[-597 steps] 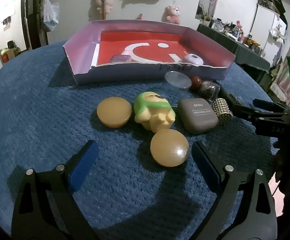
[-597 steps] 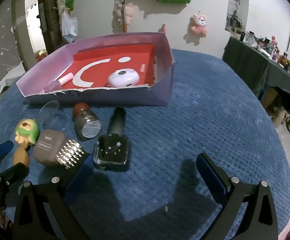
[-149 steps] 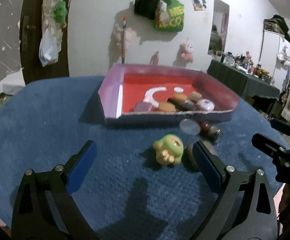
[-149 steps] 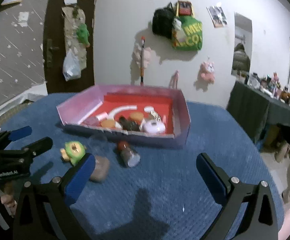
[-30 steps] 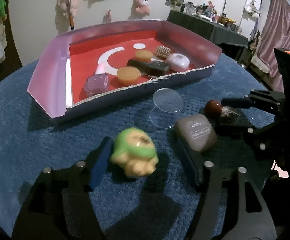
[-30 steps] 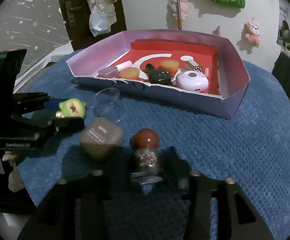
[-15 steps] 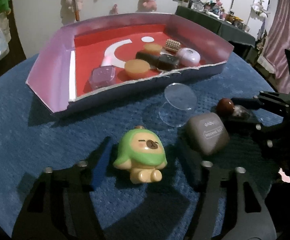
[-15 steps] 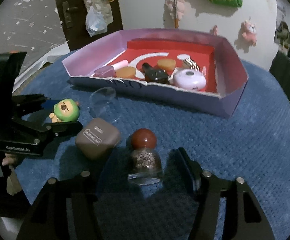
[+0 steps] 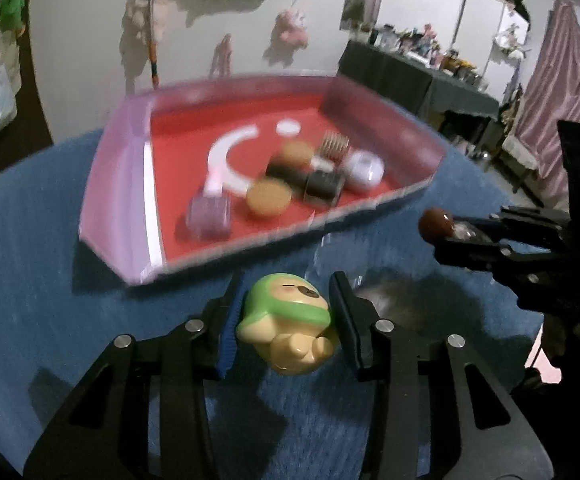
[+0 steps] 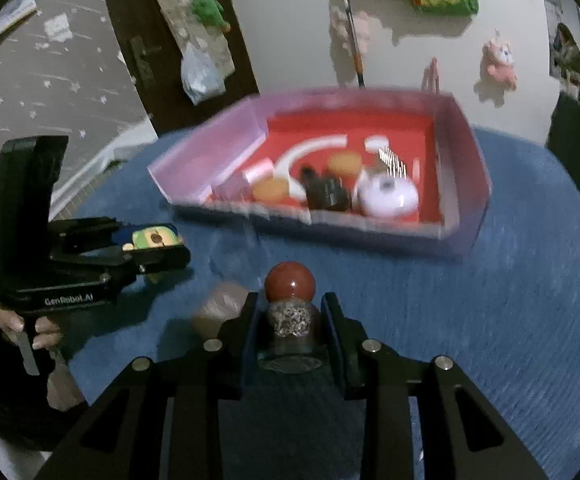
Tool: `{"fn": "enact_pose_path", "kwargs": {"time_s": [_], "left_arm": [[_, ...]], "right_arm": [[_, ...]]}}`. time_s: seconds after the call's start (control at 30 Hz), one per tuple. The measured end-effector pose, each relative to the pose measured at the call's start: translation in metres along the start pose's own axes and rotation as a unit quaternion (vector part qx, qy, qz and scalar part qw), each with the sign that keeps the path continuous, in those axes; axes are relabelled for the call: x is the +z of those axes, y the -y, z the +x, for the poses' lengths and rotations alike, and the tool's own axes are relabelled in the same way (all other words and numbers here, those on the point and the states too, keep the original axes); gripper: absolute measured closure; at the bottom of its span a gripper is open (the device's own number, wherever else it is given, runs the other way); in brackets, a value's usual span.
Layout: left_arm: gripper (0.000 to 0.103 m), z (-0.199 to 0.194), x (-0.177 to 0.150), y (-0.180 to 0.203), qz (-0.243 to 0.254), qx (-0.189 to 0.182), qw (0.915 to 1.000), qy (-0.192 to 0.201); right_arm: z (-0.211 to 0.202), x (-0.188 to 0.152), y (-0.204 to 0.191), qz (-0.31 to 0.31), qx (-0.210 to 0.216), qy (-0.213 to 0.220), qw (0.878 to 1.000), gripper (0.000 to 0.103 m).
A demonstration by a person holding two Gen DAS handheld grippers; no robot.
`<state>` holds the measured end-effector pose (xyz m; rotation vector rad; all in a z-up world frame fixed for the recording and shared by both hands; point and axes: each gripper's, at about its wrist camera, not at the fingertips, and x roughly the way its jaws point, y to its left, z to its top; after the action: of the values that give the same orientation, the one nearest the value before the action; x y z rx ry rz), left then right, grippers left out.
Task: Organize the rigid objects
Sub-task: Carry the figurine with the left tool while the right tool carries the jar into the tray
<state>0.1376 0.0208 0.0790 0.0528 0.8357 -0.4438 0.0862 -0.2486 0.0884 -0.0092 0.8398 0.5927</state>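
Holding: left hand-held gripper (image 9: 286, 320) clamped on the green-hooded figurine (image 9: 290, 320), just in front of the tray (image 9: 114, 200). Right hand-held gripper (image 10: 288, 320) clamped on the red-capped glitter bottle (image 10: 290, 312), above the blue worktop (image 10: 490, 320). Brown case (image 10: 220, 308) on the worktop, just left of the bottle. In tray: two tan discs, dark bottle, white round case, pink bottle, studded piece; all motion-blurred.
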Motion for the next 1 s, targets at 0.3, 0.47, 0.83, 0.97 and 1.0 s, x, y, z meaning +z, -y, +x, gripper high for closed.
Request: {"fn": "enact_pose_path", "kwargs": {"time_s": [0.3, 0.47, 0.83, 0.97, 1.0], "left_arm": [[0.064, 0.005, 0.05, -0.008, 0.002, -0.037, 0.9992, 0.012], [0.064, 0.052, 0.102, -0.024, 0.009, -0.04, 0.999, -0.02], [0.064, 0.143, 0.149, -0.042, 0.025, -0.006, 0.9948, -0.099], [0.064, 0.155, 0.15, -0.044, 0.026, 0.002, 0.9939, -0.107], [0.064, 0.157, 0.15, -0.045, 0.024, 0.002, 0.9938, -0.108]], "right_arm": [[-0.012, 0.074, 0.007, -0.023, -0.011, 0.047, 0.999, 0.07], [0.027, 0.134, 0.031, -0.027, -0.038, 0.009, 0.999, 0.07], [0.144, 0.178, 0.069, -0.018, -0.095, -0.135, 0.986, 0.07], [0.161, 0.182, 0.075, -0.017, -0.111, -0.157, 0.981, 0.07], [0.165, 0.182, 0.077, -0.017, -0.117, -0.16, 0.98, 0.07]]}}
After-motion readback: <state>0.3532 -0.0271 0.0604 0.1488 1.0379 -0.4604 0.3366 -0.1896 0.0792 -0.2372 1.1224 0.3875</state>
